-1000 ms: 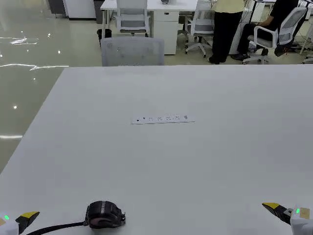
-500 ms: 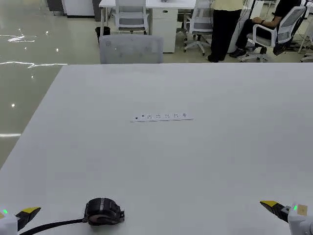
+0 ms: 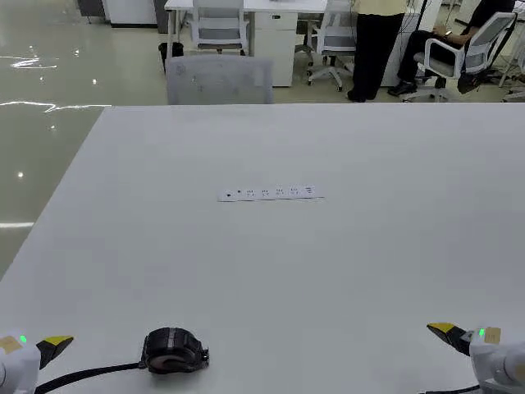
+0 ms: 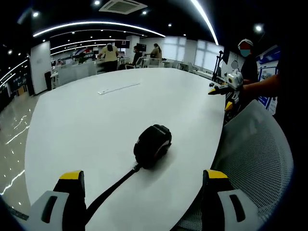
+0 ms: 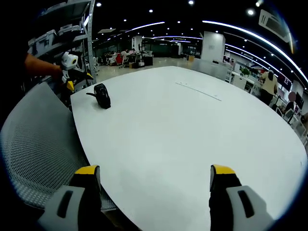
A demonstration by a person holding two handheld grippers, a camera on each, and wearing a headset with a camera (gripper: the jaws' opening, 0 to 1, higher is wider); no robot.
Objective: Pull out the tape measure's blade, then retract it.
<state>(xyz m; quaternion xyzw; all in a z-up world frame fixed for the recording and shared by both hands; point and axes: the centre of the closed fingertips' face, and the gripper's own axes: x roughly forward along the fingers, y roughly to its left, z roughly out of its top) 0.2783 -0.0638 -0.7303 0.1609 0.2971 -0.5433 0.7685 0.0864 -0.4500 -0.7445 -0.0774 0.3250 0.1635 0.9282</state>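
The black tape measure (image 3: 172,351) lies on the white table (image 3: 271,271) near its front edge, its black strap (image 3: 86,377) trailing left. My left gripper (image 3: 56,341) sits just left of it, open, with nothing between its yellow-tipped jaws. In the left gripper view the tape measure (image 4: 153,144) lies a little ahead of the open left gripper (image 4: 144,175), and the strap runs back between the jaws. My right gripper (image 3: 445,329) is far to the right at the table's front edge, and the right gripper (image 5: 154,169) stands open and empty there. The tape measure (image 5: 102,95) shows far off in that view.
A white power strip (image 3: 268,194) is set flat in the middle of the table. A grey chair back (image 3: 220,80) stands at the far edge, with people and office chairs beyond. A mesh chair back (image 4: 255,149) is close behind the front edge.
Both grippers have edged a little forward over the table's front edge. The tape measure lies where it was; the head camera has tipped slightly.
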